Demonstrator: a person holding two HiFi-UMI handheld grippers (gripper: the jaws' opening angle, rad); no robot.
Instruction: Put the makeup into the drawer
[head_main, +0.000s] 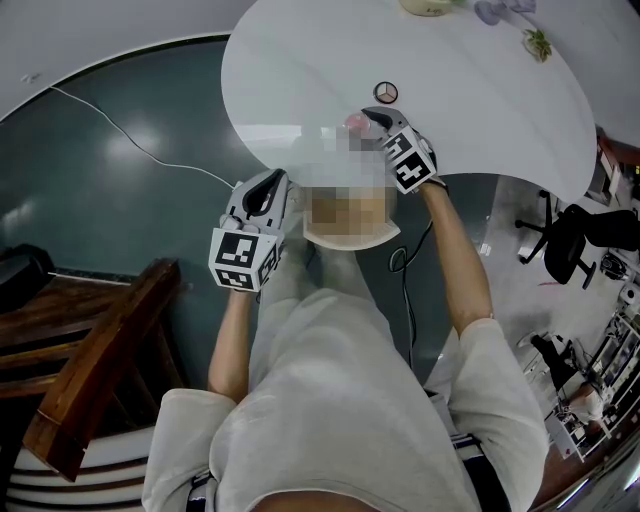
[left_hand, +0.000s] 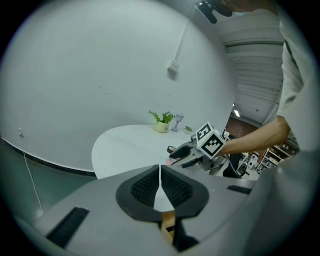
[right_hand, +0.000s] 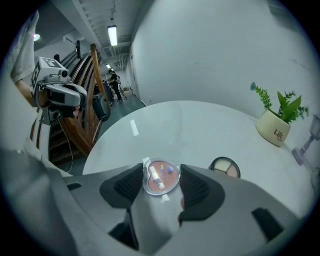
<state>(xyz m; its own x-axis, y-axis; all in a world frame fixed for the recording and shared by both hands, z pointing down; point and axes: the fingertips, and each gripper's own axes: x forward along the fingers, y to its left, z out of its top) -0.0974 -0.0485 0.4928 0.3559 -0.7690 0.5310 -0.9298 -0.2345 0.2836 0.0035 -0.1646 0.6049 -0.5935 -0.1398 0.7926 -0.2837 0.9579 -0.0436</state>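
Your right hand-held gripper (head_main: 370, 122) is grasping the pink compact (right_hand: 161, 178): jaws wide, a pad against each side of it. The compact sits flat on the white tabletop (head_main: 470, 100), near its front edge, centre of the head view and low centre of the right gripper view. A second round palette (right_hand: 224, 166) lies just right of it, apart, untouched. Your left hand-held gripper (left_hand: 160, 172) is clenched on nothing, off the tabletop edge, lower left of the right one in the head view.

Looking down from above, the right gripper (head_main: 366, 119) covers most of the round pink blush compact (head_main: 352, 122) between its jaws.
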